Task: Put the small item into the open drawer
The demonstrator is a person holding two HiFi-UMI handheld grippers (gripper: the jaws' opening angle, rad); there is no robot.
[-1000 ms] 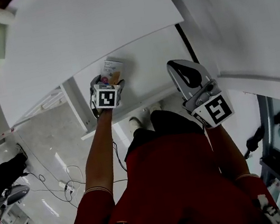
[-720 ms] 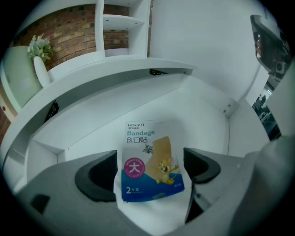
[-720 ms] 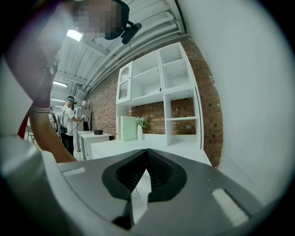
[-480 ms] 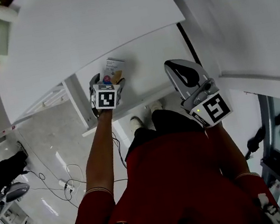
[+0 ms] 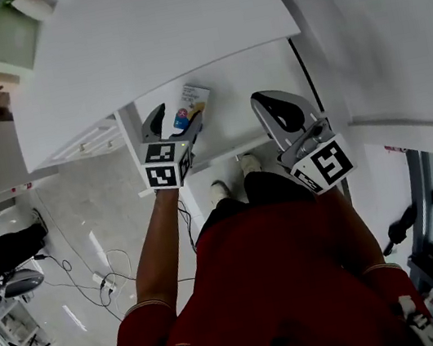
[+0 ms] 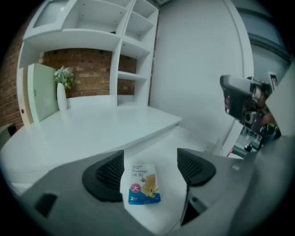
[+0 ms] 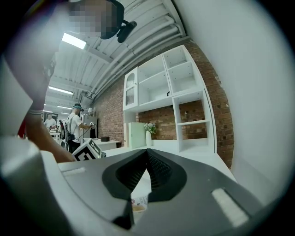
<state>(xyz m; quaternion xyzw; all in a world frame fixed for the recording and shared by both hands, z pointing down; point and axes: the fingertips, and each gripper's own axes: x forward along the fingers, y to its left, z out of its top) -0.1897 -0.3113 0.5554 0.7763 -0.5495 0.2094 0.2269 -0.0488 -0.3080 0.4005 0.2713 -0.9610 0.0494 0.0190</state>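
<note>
1. The room has a brick wall point(image 6: 83, 73) behind a white shelf unit point(image 6: 124, 41). A pale floor point(image 5: 76, 226) with loose cables point(image 5: 94, 280) shows to the person's left in the head view.
2. A white desk point(image 5: 143, 40) fills the upper part of the head view. On it, a white vase with a plant point(image 6: 62, 90) stands next to a pale green cabinet door point(image 6: 39, 97).
3. Below the desk's front edge an open drawer point(image 5: 232, 120) juts out toward the person, its white bottom in plain sight.
4. A small box point(image 5: 191, 106) lies flat on the drawer bottom, toward its left part. The left gripper view shows it point(image 6: 143, 184) has a white top half and a blue lower band.
5. The left tongs point(image 5: 175, 124) are over the drawer with the jaws apart and closing. In their own view the box lies between the two pads point(image 6: 110, 173), but neither pad touches it.
6. The right tongs point(image 5: 285, 114) are over the right part of the drawer, well apart from the box. Their own view point(image 7: 146, 170) shows the jaws closed together with nothing in them.
7. Each pair of tongs carries a marker cube, left point(image 5: 163, 165) and right point(image 5: 327, 165).
8. The person wears a red shirt point(image 5: 277, 281).
9. Other people point(image 7: 73, 124) stand far back in the right gripper view.
</note>
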